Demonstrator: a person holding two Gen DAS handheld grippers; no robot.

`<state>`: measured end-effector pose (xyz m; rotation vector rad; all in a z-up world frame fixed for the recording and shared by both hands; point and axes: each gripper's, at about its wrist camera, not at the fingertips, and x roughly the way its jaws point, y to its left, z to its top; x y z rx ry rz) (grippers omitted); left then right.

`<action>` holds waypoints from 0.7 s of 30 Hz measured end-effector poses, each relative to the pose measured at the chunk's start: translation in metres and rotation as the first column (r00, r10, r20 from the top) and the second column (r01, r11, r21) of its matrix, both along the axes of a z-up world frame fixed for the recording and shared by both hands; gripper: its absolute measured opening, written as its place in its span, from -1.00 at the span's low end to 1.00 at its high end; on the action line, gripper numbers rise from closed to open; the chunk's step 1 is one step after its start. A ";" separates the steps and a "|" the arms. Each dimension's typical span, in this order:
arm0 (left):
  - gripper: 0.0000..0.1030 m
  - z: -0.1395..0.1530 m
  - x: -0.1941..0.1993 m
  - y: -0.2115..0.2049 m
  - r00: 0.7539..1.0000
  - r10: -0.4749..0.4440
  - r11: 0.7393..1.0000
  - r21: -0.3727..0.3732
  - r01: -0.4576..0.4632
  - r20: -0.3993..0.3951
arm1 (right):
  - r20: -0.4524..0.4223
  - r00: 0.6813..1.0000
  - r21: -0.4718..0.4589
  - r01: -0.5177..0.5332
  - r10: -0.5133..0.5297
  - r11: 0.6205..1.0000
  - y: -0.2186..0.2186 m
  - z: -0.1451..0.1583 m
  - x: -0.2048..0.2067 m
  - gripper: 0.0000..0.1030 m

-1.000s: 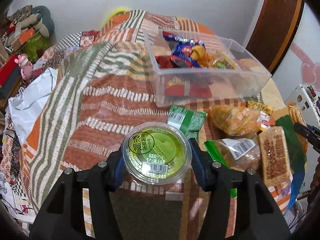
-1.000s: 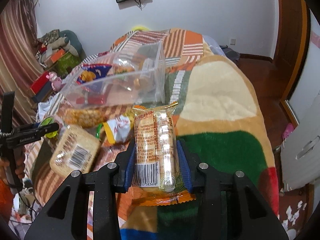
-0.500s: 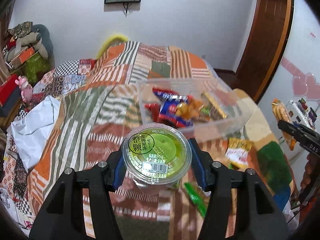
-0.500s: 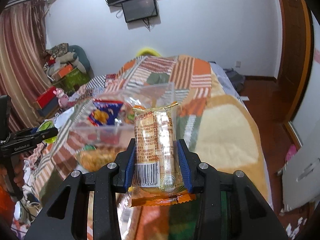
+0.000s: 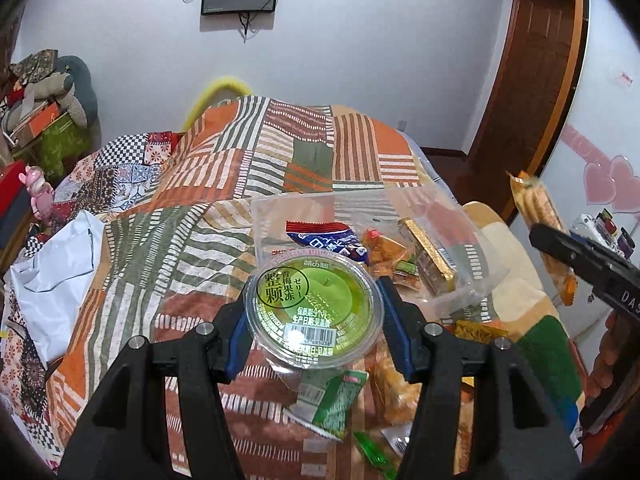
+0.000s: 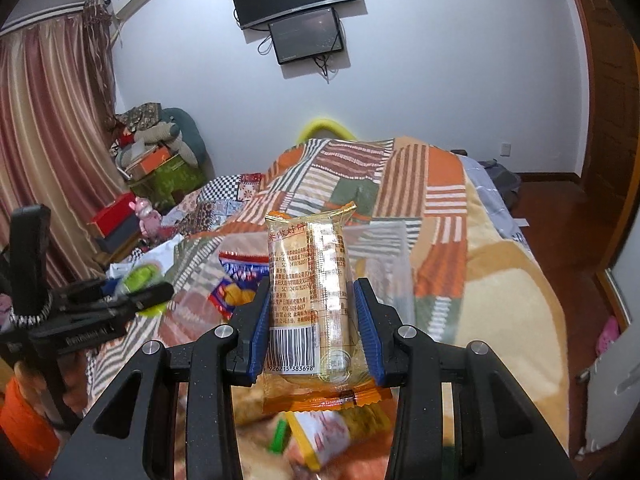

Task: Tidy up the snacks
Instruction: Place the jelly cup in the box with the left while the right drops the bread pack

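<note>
My left gripper (image 5: pixel 314 316) is shut on a round green jelly cup (image 5: pixel 314 310) with a clear lid, held in the air just short of the clear plastic bin (image 5: pixel 472 280). The bin holds several snack packets, among them a blue one (image 5: pixel 328 242). My right gripper (image 6: pixel 312 320) is shut on an orange-edged clear cracker packet (image 6: pixel 310 300), held upright above the bed. That packet (image 5: pixel 540 216) and gripper also show at the right of the left wrist view. The left gripper with the cup (image 6: pixel 140 284) shows at the left of the right wrist view.
Loose snacks lie on the patchwork blanket (image 5: pixel 200 240) near me: a green packet (image 5: pixel 332 400) and orange packets (image 6: pixel 332 432). A white bag (image 5: pixel 52 264) lies at the bed's left. Boxes and soft toys (image 6: pixel 160 148) stand by the curtain. A wooden door (image 5: pixel 532 80) is at right.
Both grippers have risen from the snack pile with their loads and now sit higher, facing the bin and the far wall. Grips are unchanged.
</note>
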<state>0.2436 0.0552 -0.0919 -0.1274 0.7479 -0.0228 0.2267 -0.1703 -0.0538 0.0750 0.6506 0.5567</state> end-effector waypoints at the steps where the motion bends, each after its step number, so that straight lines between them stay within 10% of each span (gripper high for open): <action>1: 0.10 -0.003 0.004 0.000 1.000 0.003 1.000 0.003 -0.003 -0.007 | -0.003 1.000 0.000 0.001 -0.001 1.000 0.003 -0.001 0.003 -0.30; 21: 0.10 -0.048 0.052 -0.004 0.994 -0.001 1.000 -0.001 0.001 -0.108 | -0.154 0.988 -0.087 0.005 -0.019 0.996 0.034 -0.049 0.061 -0.30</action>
